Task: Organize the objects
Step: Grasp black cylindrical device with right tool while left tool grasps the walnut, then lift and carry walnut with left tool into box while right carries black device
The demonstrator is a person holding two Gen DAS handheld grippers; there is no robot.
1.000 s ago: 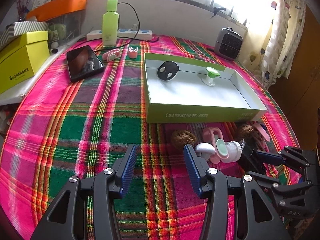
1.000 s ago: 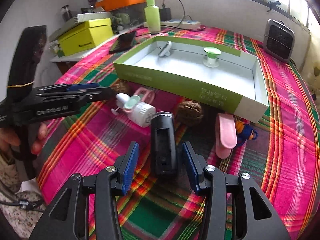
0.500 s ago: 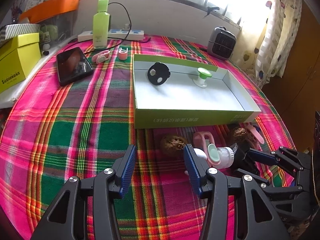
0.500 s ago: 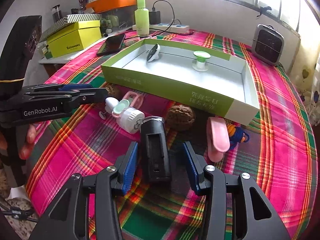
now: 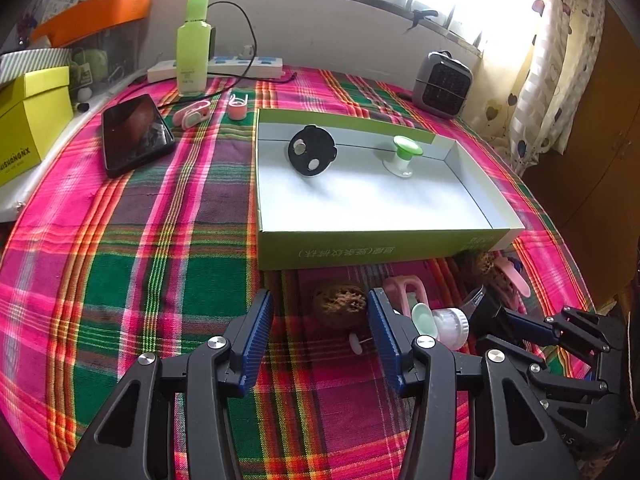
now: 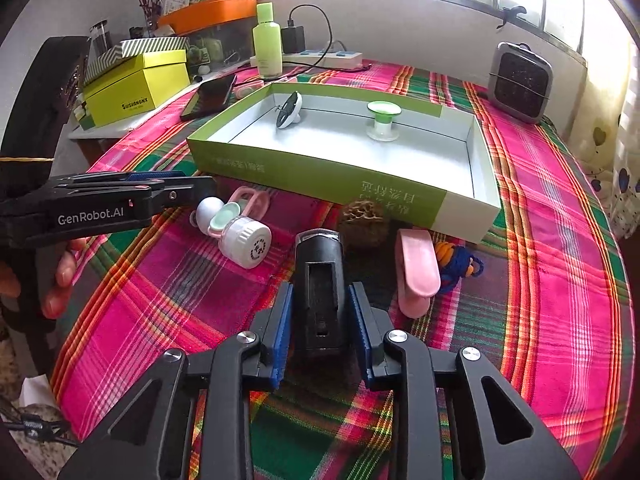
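Observation:
My right gripper is shut on a black flashlight-like device lying on the plaid cloth in front of the green tray. The tray holds a black disc and a green-topped white spool. My left gripper is open and empty, with a walnut between and just beyond its fingers. A white bottle with mint cap, a pink clip, a second walnut and a blue-orange cord lie nearby.
A phone, a green bottle, a power strip, small pink clips and a yellow box are at the far left. A small grey heater stands at the back right.
My right gripper has closed its fingers onto the black device. My left gripper has drifted left, so the walnut now sits between its fingers.

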